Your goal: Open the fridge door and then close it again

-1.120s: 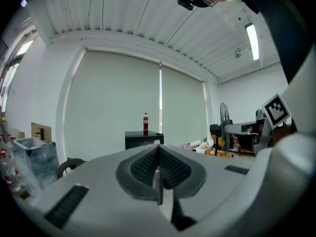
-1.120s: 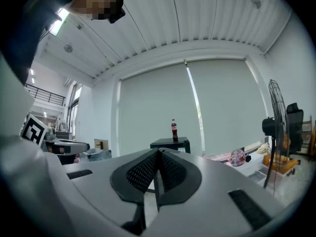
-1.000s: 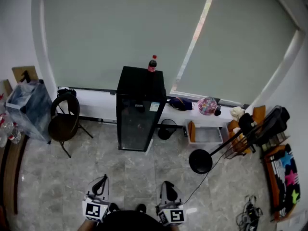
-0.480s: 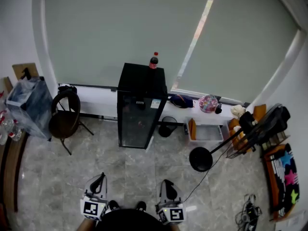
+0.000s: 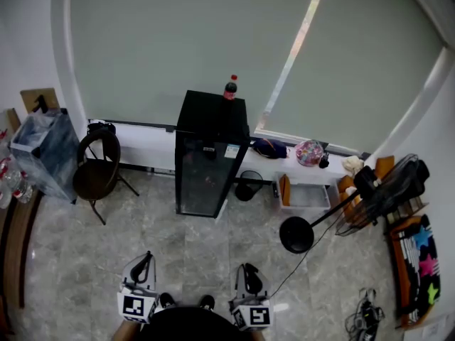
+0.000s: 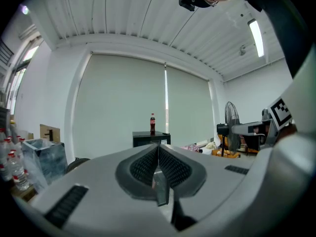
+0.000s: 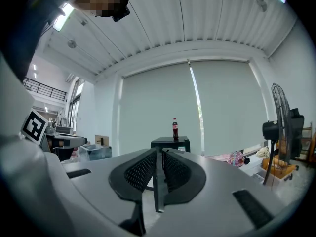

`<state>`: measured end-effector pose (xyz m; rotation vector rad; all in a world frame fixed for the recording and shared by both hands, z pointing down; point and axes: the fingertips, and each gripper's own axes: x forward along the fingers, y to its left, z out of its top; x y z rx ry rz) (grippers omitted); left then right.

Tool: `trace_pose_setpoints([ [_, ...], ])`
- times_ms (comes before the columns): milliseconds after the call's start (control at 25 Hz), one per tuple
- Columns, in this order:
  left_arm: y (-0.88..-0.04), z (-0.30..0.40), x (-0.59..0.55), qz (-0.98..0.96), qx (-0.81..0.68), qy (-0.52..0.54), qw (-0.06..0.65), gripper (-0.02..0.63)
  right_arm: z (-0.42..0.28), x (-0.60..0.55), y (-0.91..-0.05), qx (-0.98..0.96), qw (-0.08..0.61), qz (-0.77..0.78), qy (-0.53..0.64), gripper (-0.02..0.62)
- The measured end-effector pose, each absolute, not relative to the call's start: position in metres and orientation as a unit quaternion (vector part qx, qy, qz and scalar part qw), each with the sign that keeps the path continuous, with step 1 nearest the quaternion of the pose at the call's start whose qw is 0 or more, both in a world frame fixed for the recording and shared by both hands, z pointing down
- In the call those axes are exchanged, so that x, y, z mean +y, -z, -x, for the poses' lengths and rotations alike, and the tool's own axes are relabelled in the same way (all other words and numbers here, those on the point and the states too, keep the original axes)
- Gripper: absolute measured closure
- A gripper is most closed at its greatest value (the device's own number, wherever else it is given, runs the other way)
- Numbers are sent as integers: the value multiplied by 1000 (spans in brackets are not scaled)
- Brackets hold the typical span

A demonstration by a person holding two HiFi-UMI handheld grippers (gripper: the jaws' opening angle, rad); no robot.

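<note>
Head view: barely anything had changed over the last second. The left gripper (image 5: 146, 258) and right gripper (image 5: 247, 270) sat side by side, with the fridge (image 5: 210, 155) well ahead of both, door shut and untouched. Left gripper view: jaws were pressed together on nothing, fridge (image 6: 150, 138) dead ahead and far off. Right gripper view: jaws had just been opening to a hairline gap with nothing between them, so I judged the reach for the door hadn't started.

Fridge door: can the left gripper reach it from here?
Probably not yet: the left gripper sits well short of the fridge door, with bare floor between them, though nothing blocks the path.
</note>
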<state>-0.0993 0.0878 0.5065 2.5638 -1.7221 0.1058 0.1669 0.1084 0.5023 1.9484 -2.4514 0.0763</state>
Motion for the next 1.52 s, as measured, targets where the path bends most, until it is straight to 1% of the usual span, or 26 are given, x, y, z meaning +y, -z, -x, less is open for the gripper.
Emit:
trace_pose_setpoints([
  [80, -505, 98, 88, -829, -557, -36, 24, 586, -168, 108, -502, -782, 9, -623, -20, 548],
  [160, -504, 96, 87, -830, -556, -37, 26, 557, -168, 107, -499, -782, 9, -623, -16, 512],
  [360, -501, 96, 85, -830, -556, -35, 17, 507, -168, 104, -498, -782, 6, -623, -18, 482],
  [440, -500, 95, 86, -830, -556, -36, 15, 491, -170, 104, -498, -780, 5, -625, -25, 479],
  [560, -501, 96, 85, -830, -556, -34, 15, 460, -171, 104, -500, -780, 7, -625, -26, 454],
  [640, -501, 97, 85, -830, -557, -32, 13, 435, -171, 103, -499, -781, 2, -623, -31, 425],
  [760, -501, 96, 83, -831, -555, -38, 5, 406, -173, 101, -501, -782, -2, -622, -49, 353],
  [840, -501, 95, 82, -831, -555, -38, 3, 379, -174, 100, -504, -782, 5, -621, -54, 327],
  [1120, -505, 96, 78, -826, -561, -44, -1, 290, -176, 97, -508, -783, 13, -619, -59, 258],
  [1320, -505, 100, 74, -823, -566, -47, -8, 198, -175, 94, -512, -786, 12, -615, -61, 186],
  [1520, -504, 104, 73, -822, -567, -52, -12, 142, -172, 93, -507, -788, 6, -612, -59, 167],
])
